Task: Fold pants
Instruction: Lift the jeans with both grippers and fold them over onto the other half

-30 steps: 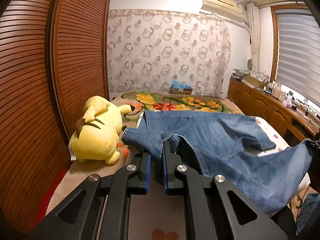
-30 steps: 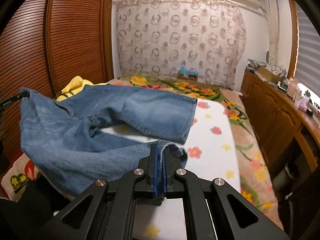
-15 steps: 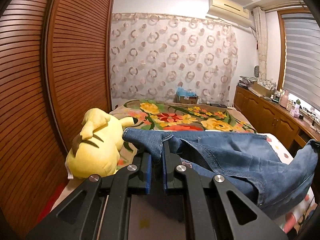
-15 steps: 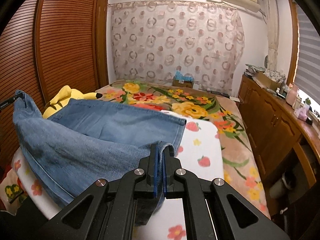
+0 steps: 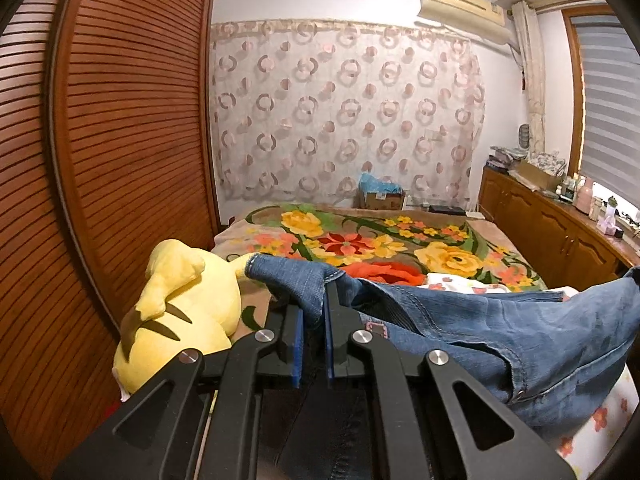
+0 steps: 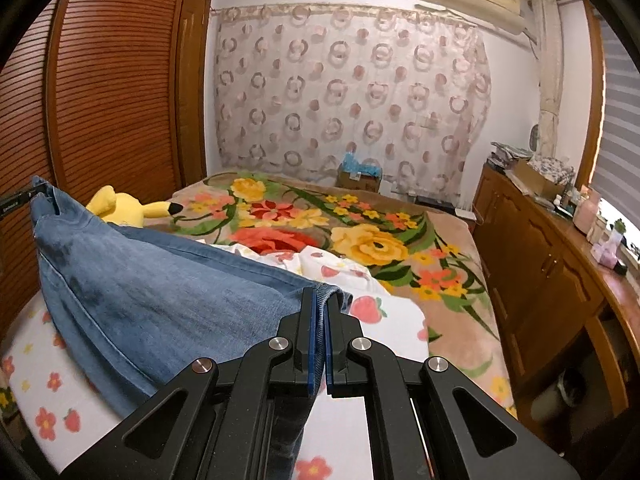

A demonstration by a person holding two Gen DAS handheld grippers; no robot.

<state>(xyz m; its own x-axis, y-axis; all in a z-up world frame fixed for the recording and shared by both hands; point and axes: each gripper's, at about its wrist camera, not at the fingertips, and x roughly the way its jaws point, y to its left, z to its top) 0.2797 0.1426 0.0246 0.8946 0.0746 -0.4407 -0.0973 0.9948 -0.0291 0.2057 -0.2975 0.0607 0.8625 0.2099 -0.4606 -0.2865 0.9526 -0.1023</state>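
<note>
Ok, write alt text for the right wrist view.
The right gripper is shut on the hem of blue denim pants, which stretch in the air to the left over a bed with a floral blanket. A yellow plush toy lies behind the pants, with a wooden wardrobe at left and a patterned curtain beyond.

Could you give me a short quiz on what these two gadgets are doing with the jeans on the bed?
1. True or false: both the left gripper and the right gripper have their fingers clamped on the jeans.
2. Which toy lies beside the jeans in the left wrist view? A) yellow plush toy B) brown teddy bear C) red ball
3. Fill in: the flowered blanket covers the ____.

Key: 1 true; 2 A; 3 bed.
</note>
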